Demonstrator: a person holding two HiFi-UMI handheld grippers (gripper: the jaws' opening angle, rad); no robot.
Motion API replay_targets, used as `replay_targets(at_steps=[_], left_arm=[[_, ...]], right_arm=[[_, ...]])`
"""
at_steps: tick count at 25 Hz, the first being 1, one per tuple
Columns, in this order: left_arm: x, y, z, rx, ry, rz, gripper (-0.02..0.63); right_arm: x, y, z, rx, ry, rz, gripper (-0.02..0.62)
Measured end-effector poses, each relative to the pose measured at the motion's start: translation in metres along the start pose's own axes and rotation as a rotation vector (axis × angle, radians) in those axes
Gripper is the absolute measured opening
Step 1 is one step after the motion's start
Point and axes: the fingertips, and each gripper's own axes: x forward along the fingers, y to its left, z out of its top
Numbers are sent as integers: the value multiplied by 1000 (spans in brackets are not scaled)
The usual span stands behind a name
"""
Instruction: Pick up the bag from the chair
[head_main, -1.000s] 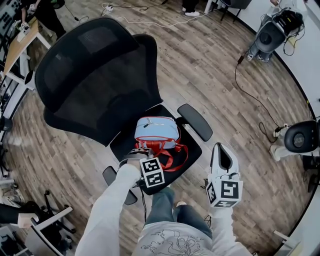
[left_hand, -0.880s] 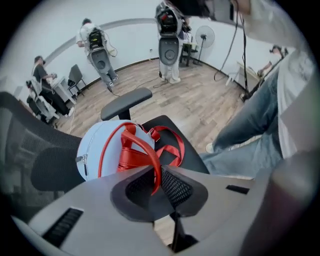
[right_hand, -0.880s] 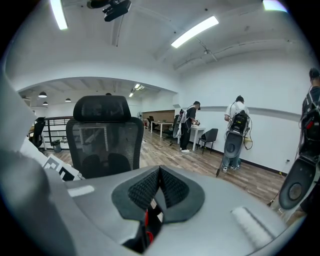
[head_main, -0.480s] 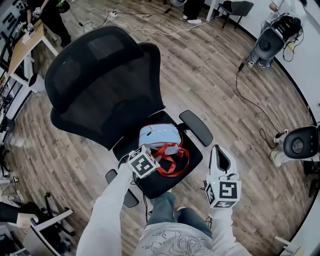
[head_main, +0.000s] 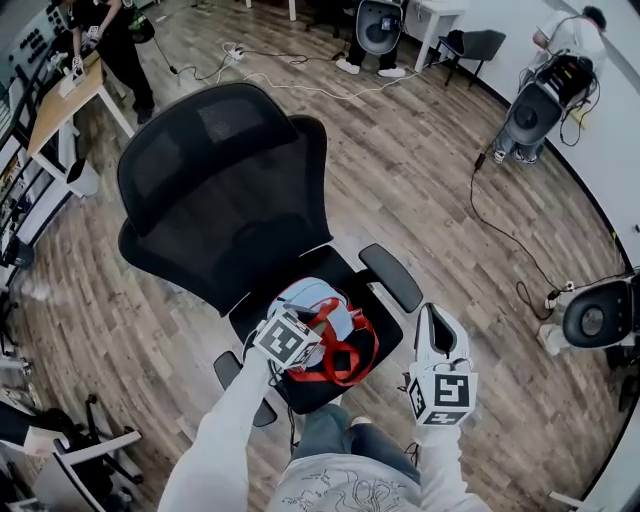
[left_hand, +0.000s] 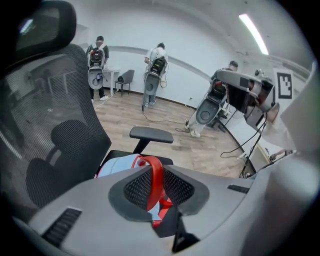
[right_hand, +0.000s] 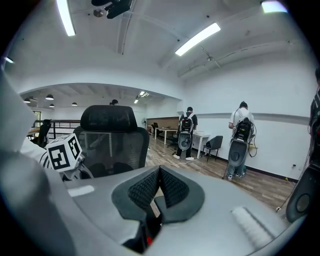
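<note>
A light blue bag (head_main: 315, 298) with red straps (head_main: 345, 345) rests on the seat of a black mesh office chair (head_main: 225, 190). My left gripper (head_main: 305, 343) hovers over the bag's near end, shut on a red strap. That strap (left_hand: 156, 182) runs up between the jaws in the left gripper view, with the blue bag (left_hand: 120, 164) just beyond. My right gripper (head_main: 433, 318) hangs to the right of the chair's armrest (head_main: 391, 276), apart from the bag. In the right gripper view my right gripper (right_hand: 159, 189) is shut on nothing and faces the chair back (right_hand: 112, 135).
Cables (head_main: 500, 225) trail over the wood floor to the right. Round machines stand at right (head_main: 598, 318) and back right (head_main: 532, 108). A desk (head_main: 70, 95) stands at back left with a person beside it. Another chair (head_main: 95, 450) is at bottom left. People stand by the far wall (left_hand: 155, 70).
My left gripper has come off the seat's near edge and risen toward the bag, drawing the red strap up with it. The right gripper has barely moved.
</note>
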Motion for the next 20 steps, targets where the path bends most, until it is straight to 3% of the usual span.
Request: replay_targets(at_steps=[5, 8, 13, 20], left_arm=[[-45, -5, 6, -190, -148, 29, 66], [-77, -14, 14, -255, -239, 55, 66], [-126, -38, 43, -256, -389, 95, 66], [-211, -47, 95, -209, -638, 312, 66]], right_arm=[[-6, 7, 10, -6, -30, 18, 11], [-11, 17, 20, -7, -54, 35, 9], [-22, 31, 37, -12, -101, 53, 9], [-38, 33, 78, -4, -195, 70, 9]])
